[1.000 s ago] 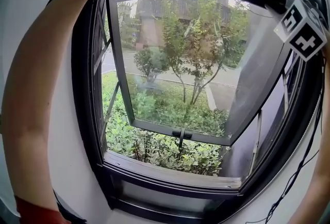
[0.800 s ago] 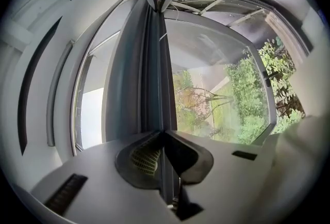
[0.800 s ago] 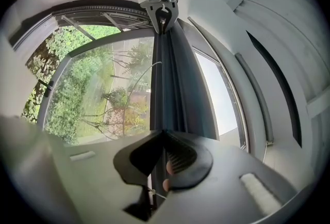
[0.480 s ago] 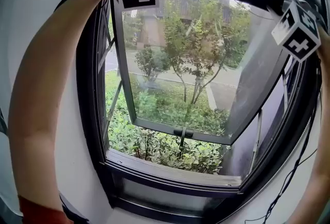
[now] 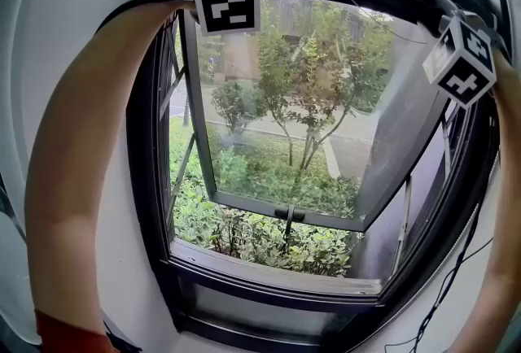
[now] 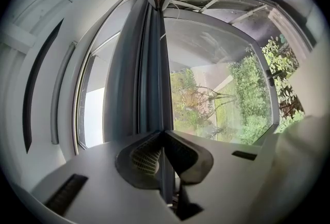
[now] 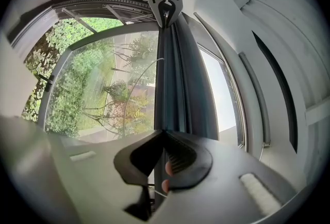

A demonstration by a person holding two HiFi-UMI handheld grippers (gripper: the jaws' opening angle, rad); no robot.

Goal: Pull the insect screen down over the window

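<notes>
Dark grey and thin-edged, the pull bar (image 6: 152,78) of the insect screen sits along the top of the window (image 5: 277,276), at the upper edge of the head view. The opening below it shows no mesh, only the outward-tilted sash (image 5: 285,211) and the greenery beyond, so the screen looks fully rolled up. The likeliest trouble is an uneven pull: if one end drops ahead of the other, the bar could skew and bind in the side tracks. The narrow lip could also slide out from between the pads. The left hand-held gripper (image 6: 163,135) is pinched nearly closed on the bar's edge at one end. The right hand-held gripper (image 7: 164,134), whose jaws have just been closing, is clamped on the same bar at the other end.
</notes>
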